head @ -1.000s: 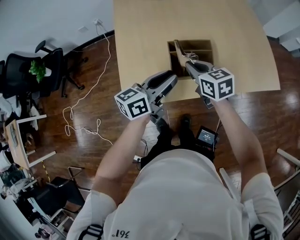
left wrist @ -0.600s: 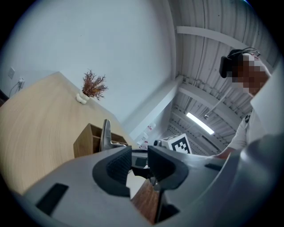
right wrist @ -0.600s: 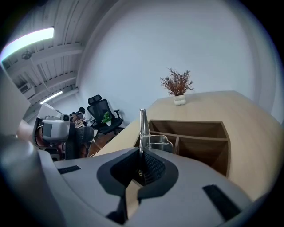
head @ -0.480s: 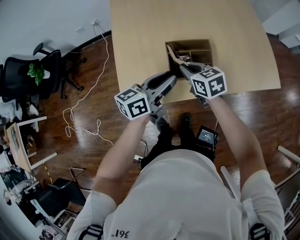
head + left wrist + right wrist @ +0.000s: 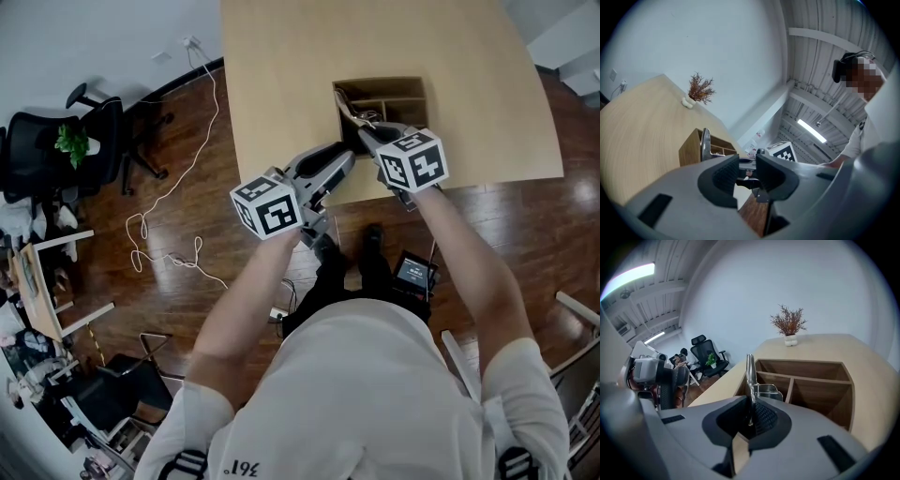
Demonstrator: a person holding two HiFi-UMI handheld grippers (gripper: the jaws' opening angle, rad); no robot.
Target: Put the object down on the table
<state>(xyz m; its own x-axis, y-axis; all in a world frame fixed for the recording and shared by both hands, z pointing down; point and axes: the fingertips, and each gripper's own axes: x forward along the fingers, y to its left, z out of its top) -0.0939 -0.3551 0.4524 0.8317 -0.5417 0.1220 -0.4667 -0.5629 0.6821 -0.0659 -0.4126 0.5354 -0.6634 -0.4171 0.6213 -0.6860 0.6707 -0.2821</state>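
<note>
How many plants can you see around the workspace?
2. A dried reddish plant at the table's far end, and a green plant by the black office chairs. Others may be hidden.

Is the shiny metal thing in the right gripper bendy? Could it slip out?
Probably stiff: the metal utensil stands straight up from the right gripper without sagging. Its polished handle looks smooth, so it might slip or swivel, as the jaws pinch just a thin strip of it.
</note>
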